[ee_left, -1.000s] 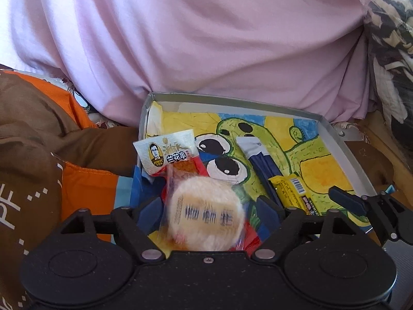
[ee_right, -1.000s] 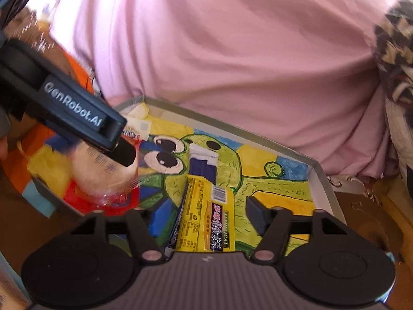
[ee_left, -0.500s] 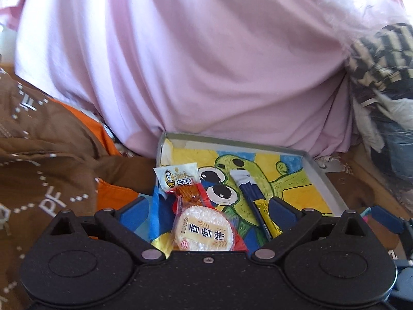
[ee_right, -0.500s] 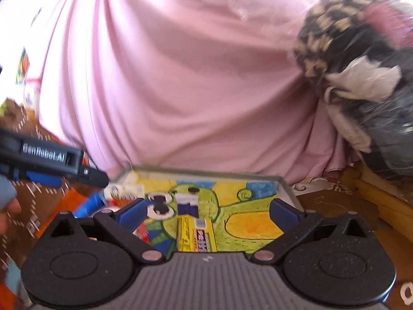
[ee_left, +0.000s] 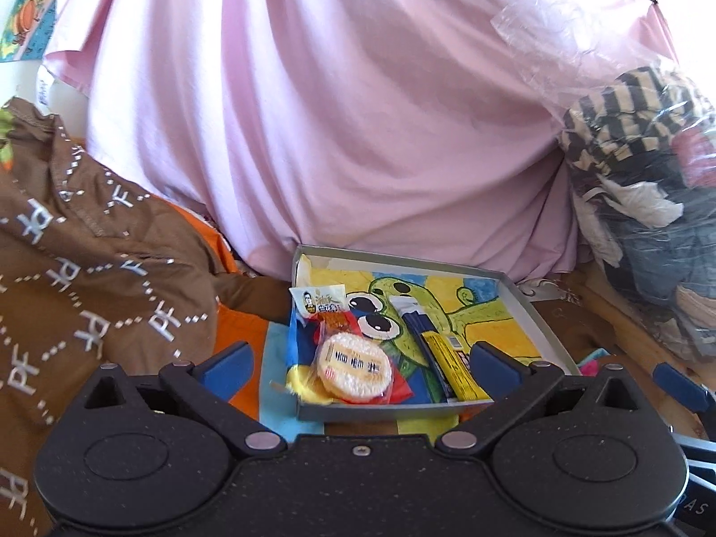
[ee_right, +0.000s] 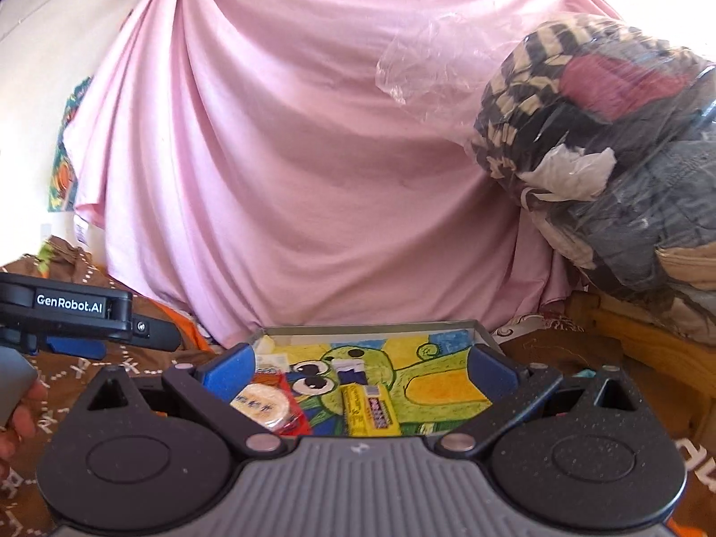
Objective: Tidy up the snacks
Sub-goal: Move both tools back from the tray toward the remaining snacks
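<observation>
Both tools spread, empty: left tool (ee_left: pixel 360 360), right tool (ee_right: pixel 358 369). Round rice cracker (ee_left: pixel 353 368) and yellow bar (ee_left: pixel 452 364) lie in the tray (ee_left: pixel 532 313).

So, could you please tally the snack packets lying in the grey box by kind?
Round rice cracker packet: 1
Small white sachet with a printed portrait: 1
Long yellow bar packet: 1
Dark blue and white stick packet: 1
Total: 4, all inside the grey box; both grippers are open and empty.
</observation>
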Motion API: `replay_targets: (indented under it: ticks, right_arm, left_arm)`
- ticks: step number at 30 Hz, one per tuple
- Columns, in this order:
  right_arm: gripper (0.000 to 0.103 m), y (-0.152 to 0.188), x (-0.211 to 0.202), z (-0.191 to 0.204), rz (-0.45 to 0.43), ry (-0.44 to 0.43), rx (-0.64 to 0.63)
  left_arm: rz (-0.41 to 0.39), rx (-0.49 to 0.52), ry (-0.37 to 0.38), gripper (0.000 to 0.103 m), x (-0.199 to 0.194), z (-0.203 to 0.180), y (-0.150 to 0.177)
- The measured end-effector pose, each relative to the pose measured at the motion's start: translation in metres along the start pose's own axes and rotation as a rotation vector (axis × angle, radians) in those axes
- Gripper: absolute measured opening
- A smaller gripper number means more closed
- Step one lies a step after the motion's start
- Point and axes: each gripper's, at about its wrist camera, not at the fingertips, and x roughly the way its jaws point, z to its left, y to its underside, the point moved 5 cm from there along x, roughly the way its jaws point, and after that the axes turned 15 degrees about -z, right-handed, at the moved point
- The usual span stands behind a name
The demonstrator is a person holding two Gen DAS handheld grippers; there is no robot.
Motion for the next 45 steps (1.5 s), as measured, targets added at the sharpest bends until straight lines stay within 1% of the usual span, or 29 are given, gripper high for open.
replay_targets:
  ticks: [11,17,21,24,34,42,45]
  right_arm:
    - [0.103,-0.01,-0.054,0.008,0.018,-0.008,0.051]
    - [0.103,0.002,-0.079,0.014,0.089,0.001,0.054]
    - [0.103,0.016,-0.097,0.018,0.142,-0.006,0.049]
    - [0.103,0.027,-0.108,0.023,0.184,-0.017,0.036]
    - [0.103,0.062,-0.128,0.041,0.335,-0.065,0.004]
    - [0.103,0.083,-0.133,0.048,0.428,-0.077,0.007]
    - [0.103,0.09,-0.132,0.051,0.46,-0.082,0.006]
  left_arm:
    - [0.004,0.041,-0.013,0.102,-0.061,0.008,0.011]
    - [0.034,0.084,-0.016,0.102,-0.096,0.016,0.027]
    - [0.071,0.123,-0.021,0.102,-0.116,0.024,0.042]
    - [0.102,0.129,-0.037,0.102,-0.127,0.033,0.054]
    - [0.226,0.139,-0.074,0.102,-0.138,0.052,0.092]
    - [0.296,0.188,-0.058,0.102,-0.136,0.049,0.113]
    - [0.316,0.207,-0.062,0.102,-0.134,0.049,0.118]
